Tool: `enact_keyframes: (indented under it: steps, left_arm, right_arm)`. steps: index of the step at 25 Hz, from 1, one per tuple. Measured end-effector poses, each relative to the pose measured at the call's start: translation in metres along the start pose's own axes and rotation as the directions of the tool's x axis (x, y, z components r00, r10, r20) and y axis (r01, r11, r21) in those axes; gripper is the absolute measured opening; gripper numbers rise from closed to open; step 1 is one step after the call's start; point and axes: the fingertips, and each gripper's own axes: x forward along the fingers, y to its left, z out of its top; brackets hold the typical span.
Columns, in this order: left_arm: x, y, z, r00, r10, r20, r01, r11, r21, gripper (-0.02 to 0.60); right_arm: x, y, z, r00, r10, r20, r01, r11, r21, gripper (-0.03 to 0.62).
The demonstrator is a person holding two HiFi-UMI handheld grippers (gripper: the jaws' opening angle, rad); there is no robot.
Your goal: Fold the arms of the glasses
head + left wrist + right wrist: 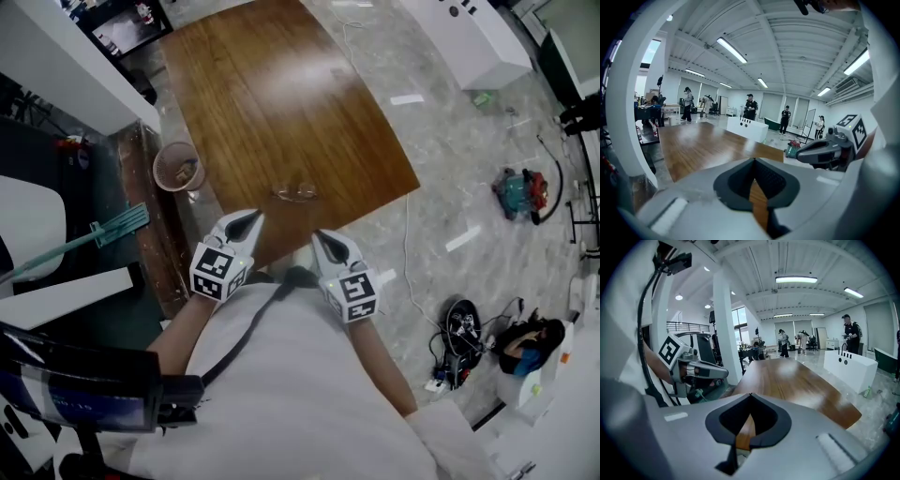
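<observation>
The glasses (295, 193) lie on the brown wooden table (272, 94) near its front edge; I cannot tell how their arms stand. My left gripper (255, 217) hovers just short of them on the near left, jaws shut with nothing between them. My right gripper (317, 236) is held just off the table's front edge, near right of the glasses, also shut and empty. In the left gripper view my own jaws (753, 161) meet above the tabletop, with the right gripper (825, 150) to the side. The right gripper view shows closed jaws (750, 397) and the left gripper (701, 370). The glasses are in neither gripper view.
A round bin (178, 167) stands off the table's left edge, beside a teal mop (103, 232). A white box (469, 37) sits on the floor beyond the table's far right. Cables (459, 328) and a vacuum (520, 192) lie on the floor at right. Several people stand far off.
</observation>
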Motion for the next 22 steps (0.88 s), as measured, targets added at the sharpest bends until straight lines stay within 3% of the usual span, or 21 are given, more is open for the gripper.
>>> enact_keyframes:
  steps: [22]
  left_arm:
    - [-0.017,0.008,-0.004,1.000,0.004,0.019,-0.004,1.000,0.011,0.003]
  right_arm:
    - [-0.004,0.015,0.001,1.000,-0.028,0.007,0.028,0.999,0.020,0.008]
